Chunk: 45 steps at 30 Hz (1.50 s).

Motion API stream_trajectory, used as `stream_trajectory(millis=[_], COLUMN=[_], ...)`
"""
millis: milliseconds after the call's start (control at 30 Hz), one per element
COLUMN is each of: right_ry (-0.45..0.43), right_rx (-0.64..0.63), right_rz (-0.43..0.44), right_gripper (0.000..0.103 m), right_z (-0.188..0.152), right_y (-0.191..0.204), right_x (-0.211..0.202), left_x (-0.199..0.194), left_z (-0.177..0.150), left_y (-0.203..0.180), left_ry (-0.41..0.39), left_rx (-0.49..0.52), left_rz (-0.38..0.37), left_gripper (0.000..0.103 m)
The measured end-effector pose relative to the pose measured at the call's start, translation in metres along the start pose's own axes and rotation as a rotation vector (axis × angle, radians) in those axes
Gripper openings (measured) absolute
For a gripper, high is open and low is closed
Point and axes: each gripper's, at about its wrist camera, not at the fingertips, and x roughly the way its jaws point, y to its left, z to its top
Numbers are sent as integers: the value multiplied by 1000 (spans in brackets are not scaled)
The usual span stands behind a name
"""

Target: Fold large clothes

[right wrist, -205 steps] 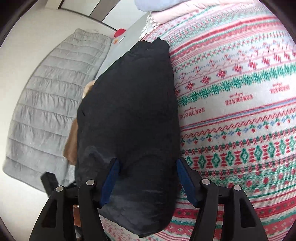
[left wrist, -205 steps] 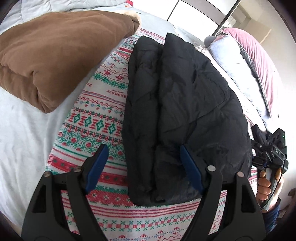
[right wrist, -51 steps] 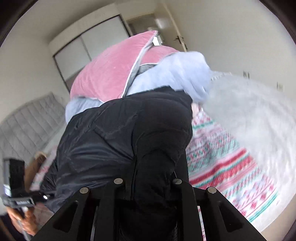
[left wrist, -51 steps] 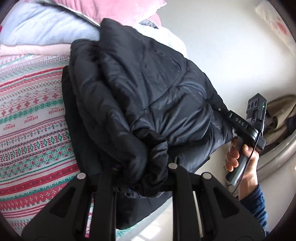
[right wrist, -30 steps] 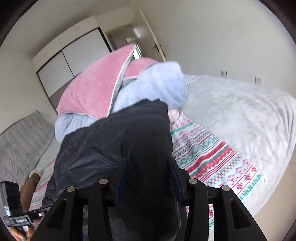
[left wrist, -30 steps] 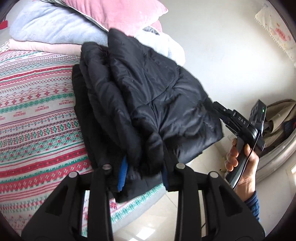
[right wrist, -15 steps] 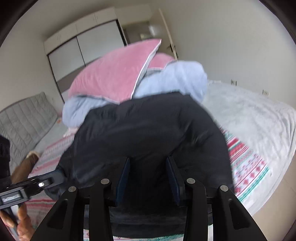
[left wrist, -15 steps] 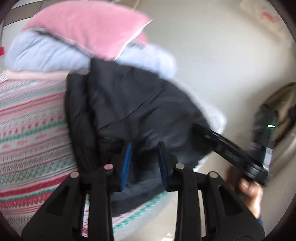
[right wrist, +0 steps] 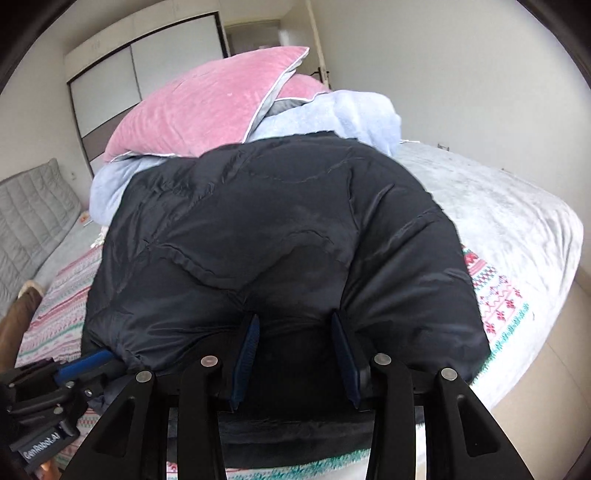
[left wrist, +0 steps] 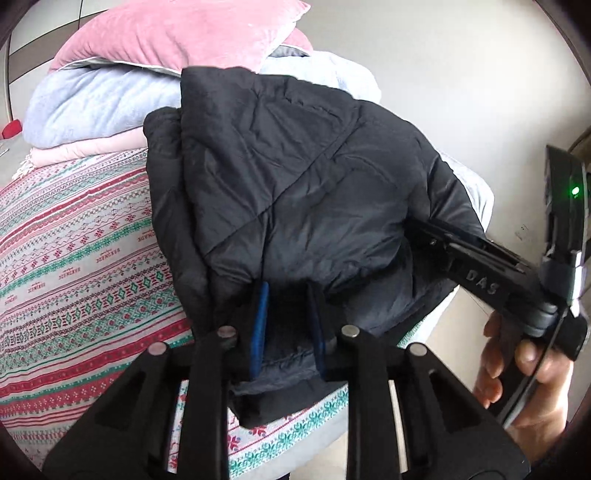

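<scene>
Your left gripper (left wrist: 286, 325) is clamped on the near hem of the black jacket (left wrist: 295, 192): the two blue pads (left wrist: 258, 328) stand close together with a fold of dark fabric pinched between them. From that grip the jacket spreads up and away from you, folded over on itself, its far edge lying against the blue blanket (left wrist: 96, 107) and the pink pillow (left wrist: 177, 33) stacked on top of it. To the left of the jacket, the patterned throw (left wrist: 74, 258) covers the bed, and a strip of it shows just under the hem you hold.

Your right gripper (right wrist: 295, 350) sits at the jacket's (right wrist: 280, 236) other near edge. Its pads (right wrist: 245, 350) stand wider apart than the left ones, with the puffy bulk of the jacket filling the gap and bulging over both fingers; fabric touches each pad, so it is gripping the jacket. In the right wrist view the garment rises as a rounded mound directly ahead of the fingers, hiding most of the throw (right wrist: 495, 295), with the pillow (right wrist: 207, 107) and blanket (right wrist: 354, 114) behind it and the grey bedsheet (right wrist: 517, 221) to the right.

Each gripper shows in the other's view: the right one (left wrist: 417, 229) at the jacket's right side, your right hand (left wrist: 528, 373) on its handle, and the left one (right wrist: 92, 360) at lower left, tucked against the jacket's edge.
</scene>
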Motion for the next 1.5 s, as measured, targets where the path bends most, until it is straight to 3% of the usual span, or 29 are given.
stream_trajectory(millis=[33, 100, 167, 200, 400, 533, 667, 867, 1000, 1233, 1500], right_ry=[-13, -53, -94, -113, -143, -134, -110, -108, -139, -160, -167], right_rx=[5, -9, -28, -40, -17, -22, -7, -51, -57, -56, -51], right_rz=[-4, -6, -22, -32, -38, -66, -57, -103, -131, -208, -292], right_gripper=[43, 47, 60, 62, 75, 84, 93, 103, 103, 103, 103], right_z=[-2, -12, -25, -35, -85, -103, -120, -140, -147, -155, -150], right_y=[2, 10, 19, 25, 44, 54, 62, 84, 98, 117, 133], right_x=[-9, -33, -59, -75, -146, -182, -214, -258, -286, -321, -325], left_x=[-6, -17, -34, -41, -83, -121, -149, -188, -209, -254, -273], left_z=[-2, -8, -18, -21, -55, -78, -92, -115, -126, -133, -132], left_y=[-2, -4, -7, -7, -14, -12, -13, -15, -9, 10, 18], left_ry=[-7, -30, -52, -63, -81, -103, -100, -140, -144, -251, -321], left_rx=[22, 56, 78, 80, 145, 119, 110, 125, 129, 79, 65], left_rz=[5, 16, 54, 63, 97, 92, 64, 90, 91, 86, 87], left_gripper=[27, 42, 77, 81, 81, 83, 100, 102, 102, 102, 102])
